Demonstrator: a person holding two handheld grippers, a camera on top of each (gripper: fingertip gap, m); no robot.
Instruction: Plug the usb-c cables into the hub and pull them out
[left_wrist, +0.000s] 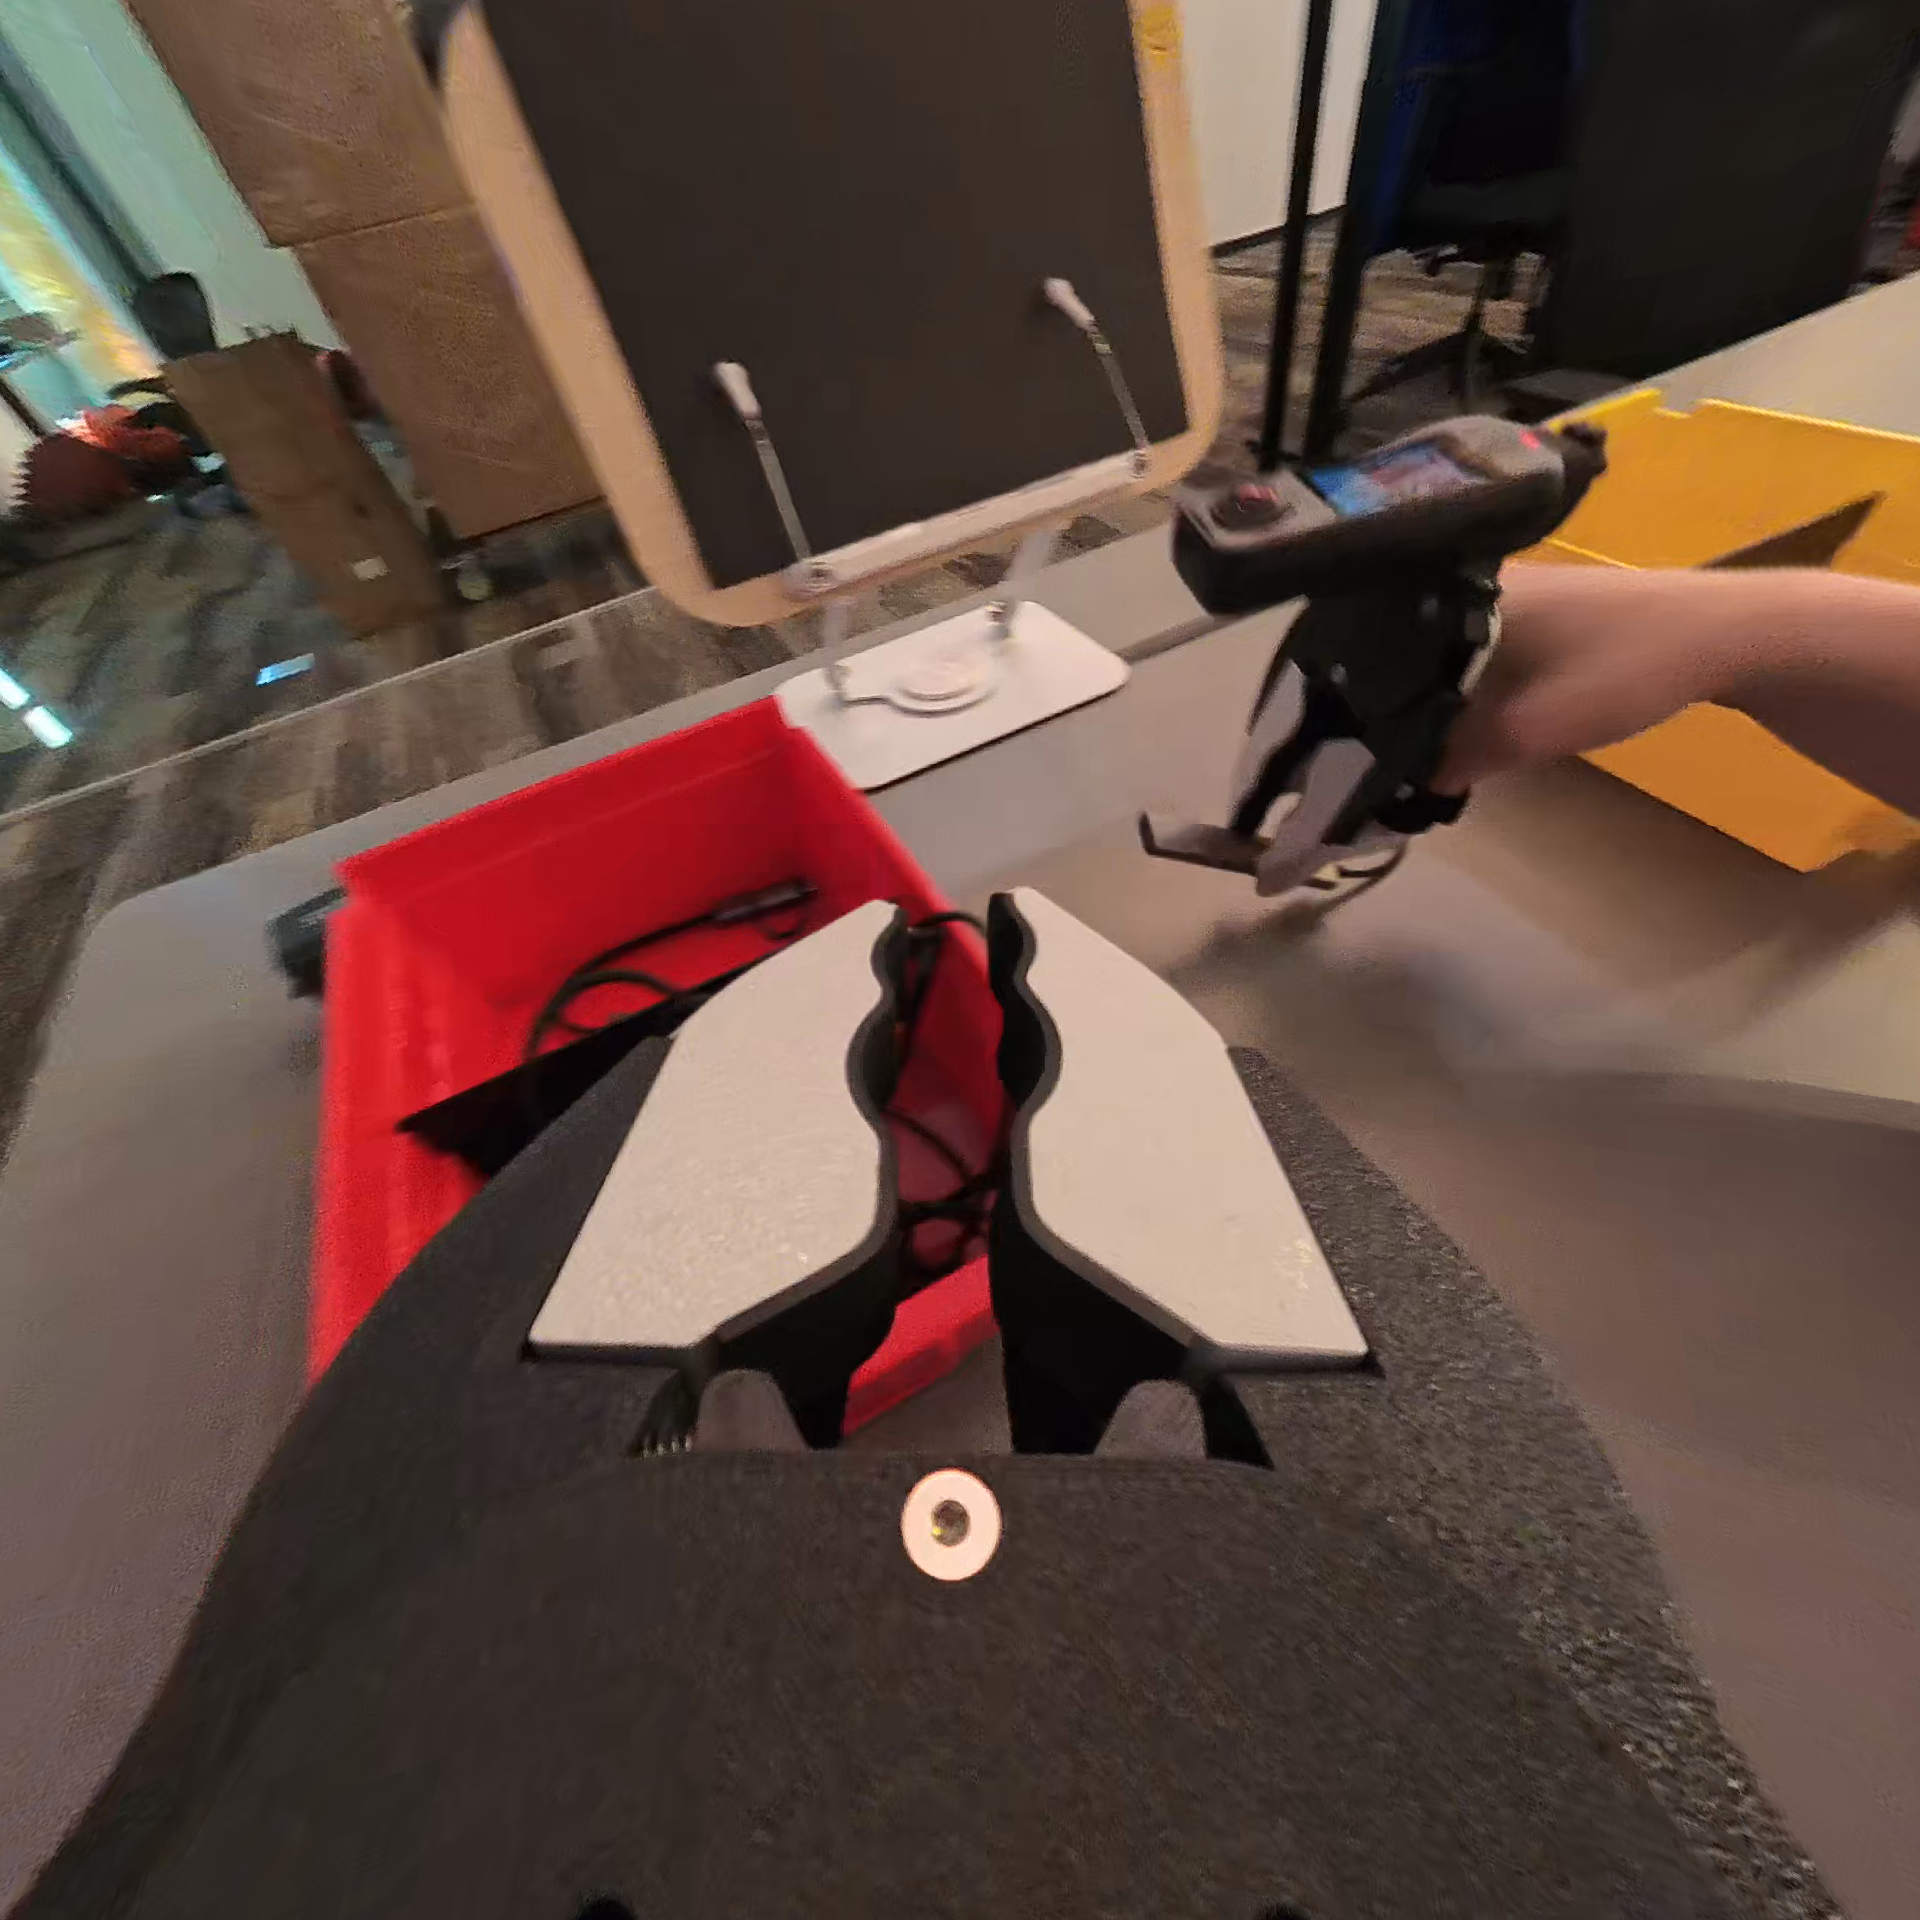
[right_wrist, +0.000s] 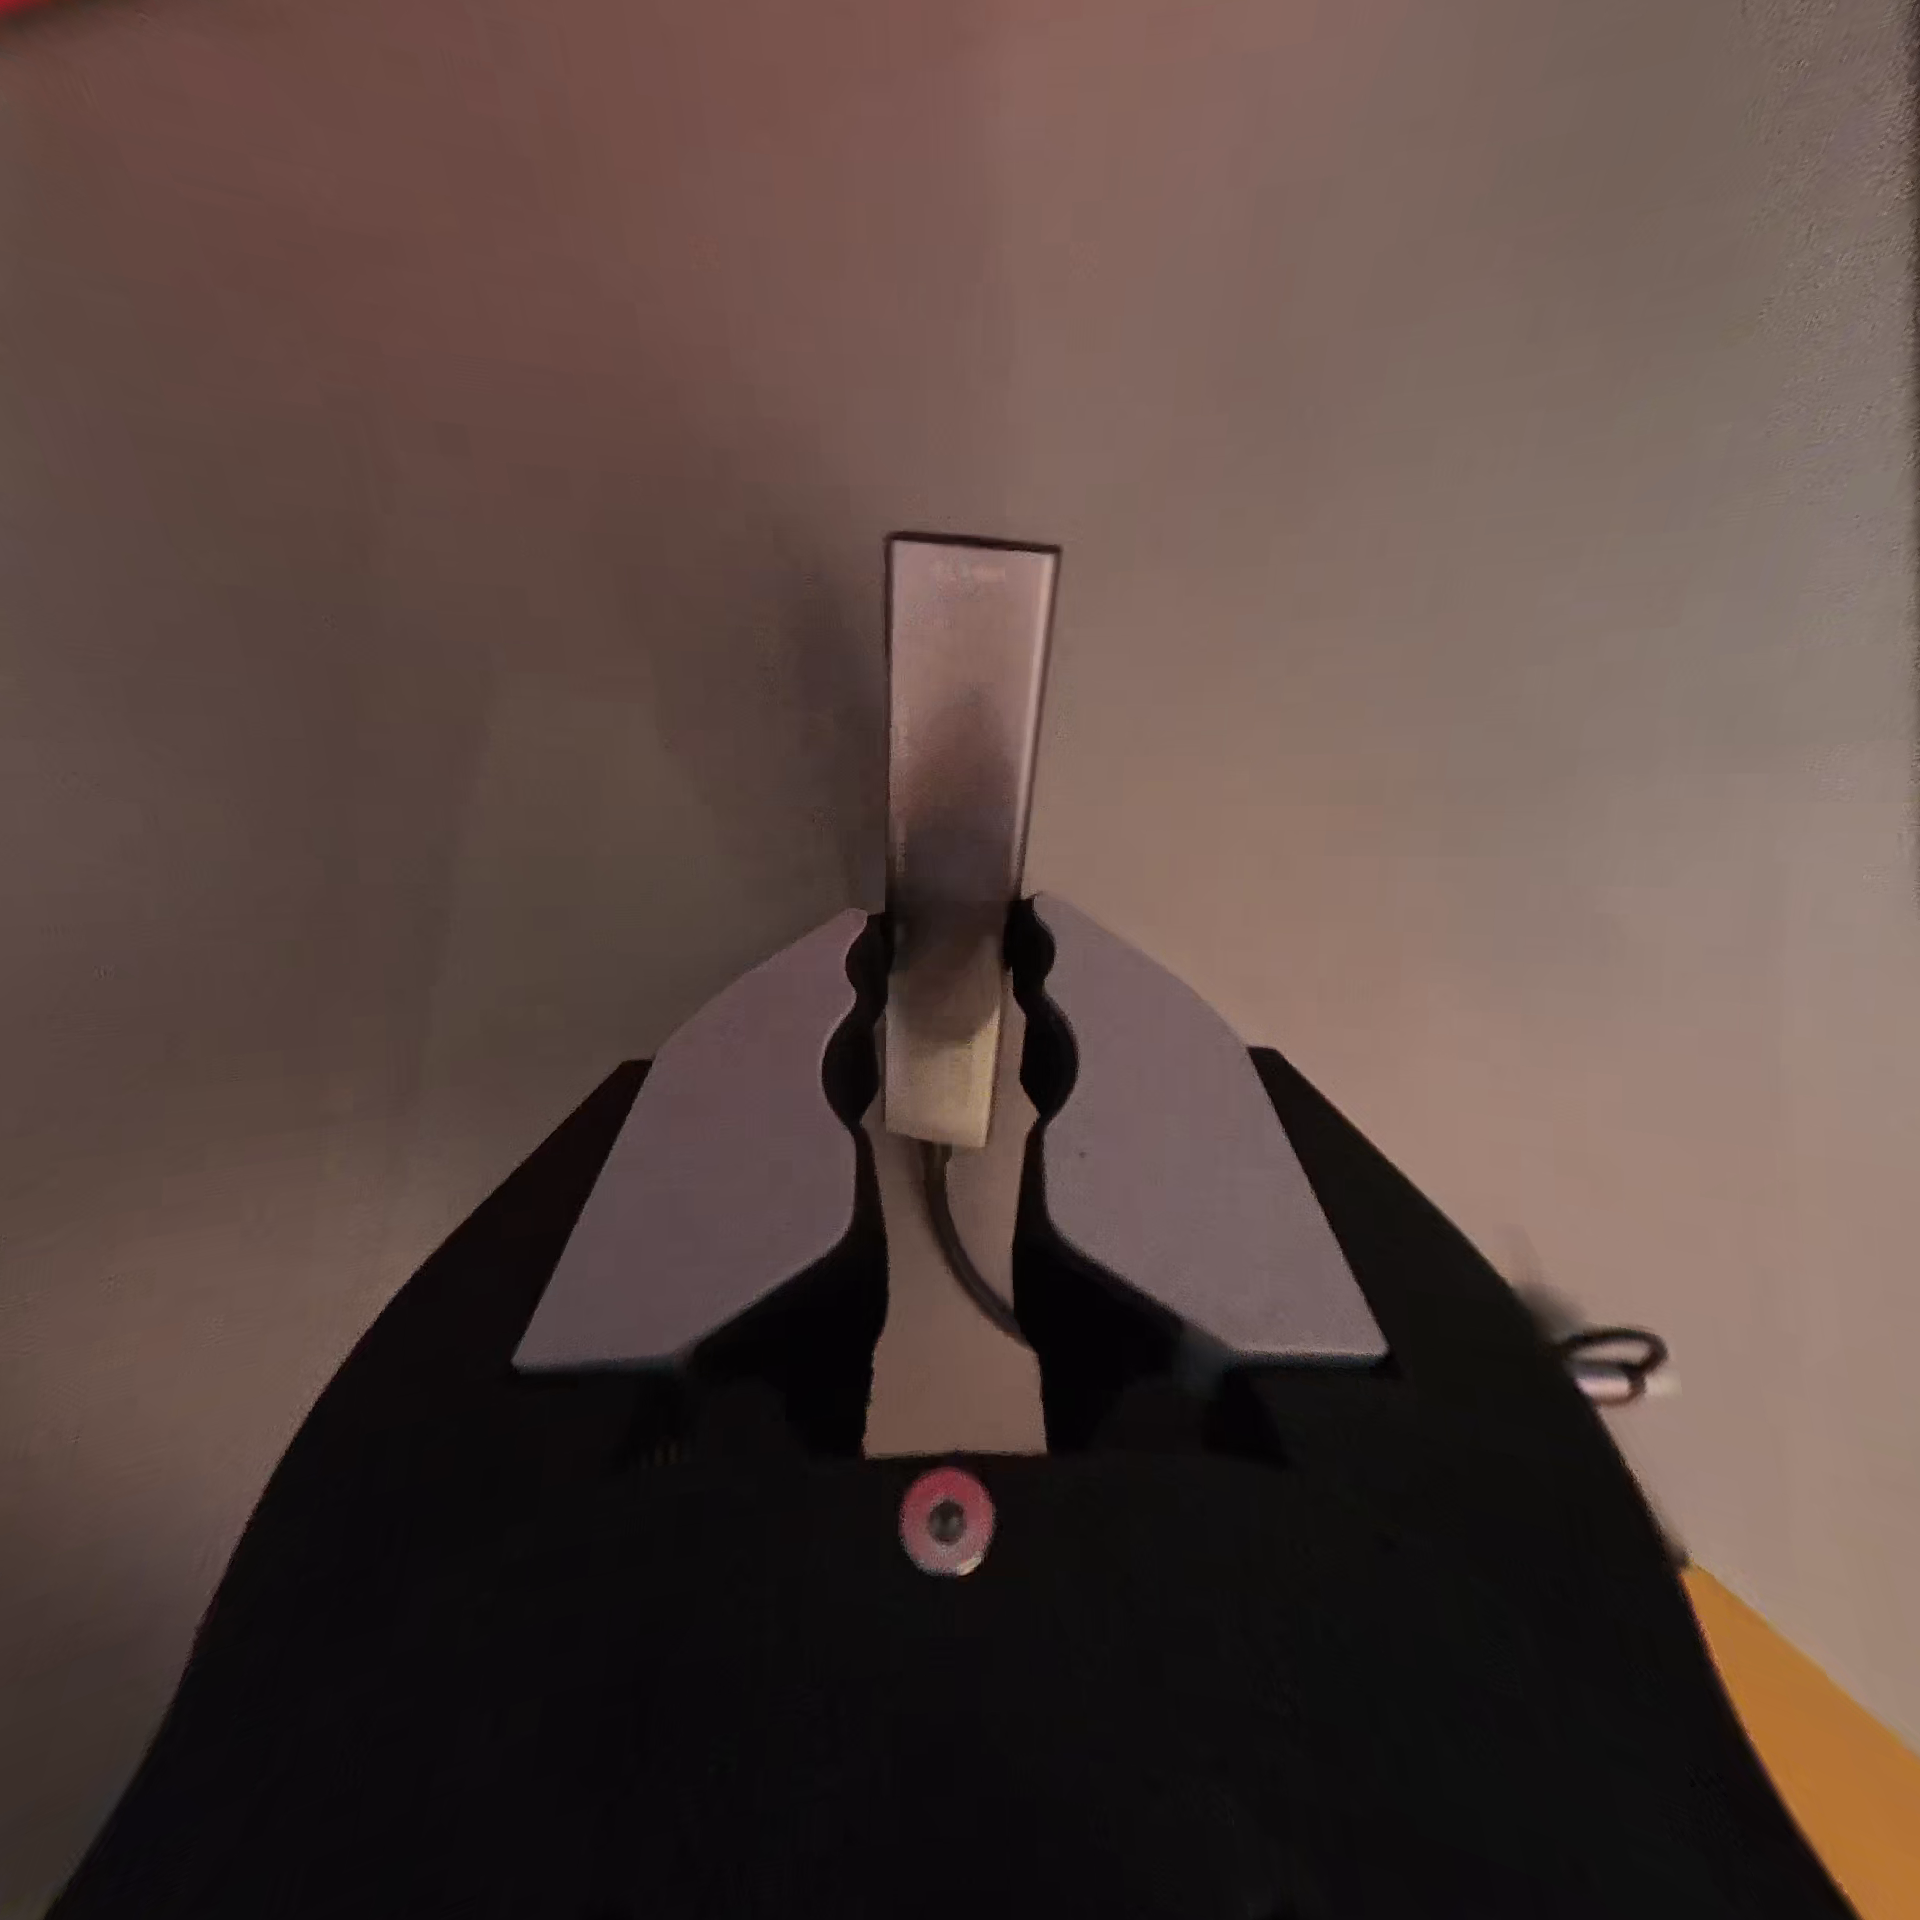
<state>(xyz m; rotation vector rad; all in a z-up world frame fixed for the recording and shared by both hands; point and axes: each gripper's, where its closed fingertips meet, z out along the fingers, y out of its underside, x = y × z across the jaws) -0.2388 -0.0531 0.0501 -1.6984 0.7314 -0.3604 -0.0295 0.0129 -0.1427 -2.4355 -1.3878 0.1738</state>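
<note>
My right gripper (right_wrist: 948, 925) is shut on a slim grey hub (right_wrist: 971, 675), gripping its near end from both sides. The hub points away from me over the grey table, and its dark cord (right_wrist: 961, 1236) trails back between the fingers. In the left wrist view the right gripper (left_wrist: 1283, 847) hangs just above the table with the hub (left_wrist: 1205, 840) sticking out to the left. My left gripper (left_wrist: 940, 920) is open with a narrow gap and holds nothing. It hovers over a red bin (left_wrist: 436, 1039) that contains black cables (left_wrist: 644, 956).
A yellow bin (left_wrist: 1714, 520) stands at the right behind the right hand, and its corner shows in the right wrist view (right_wrist: 1787, 1714). A dark panel on a white stand (left_wrist: 831, 312) stands at the table's far edge. A small cable loop (right_wrist: 1616, 1361) lies on the table. Left tips to right tips: about 30 centimeters.
</note>
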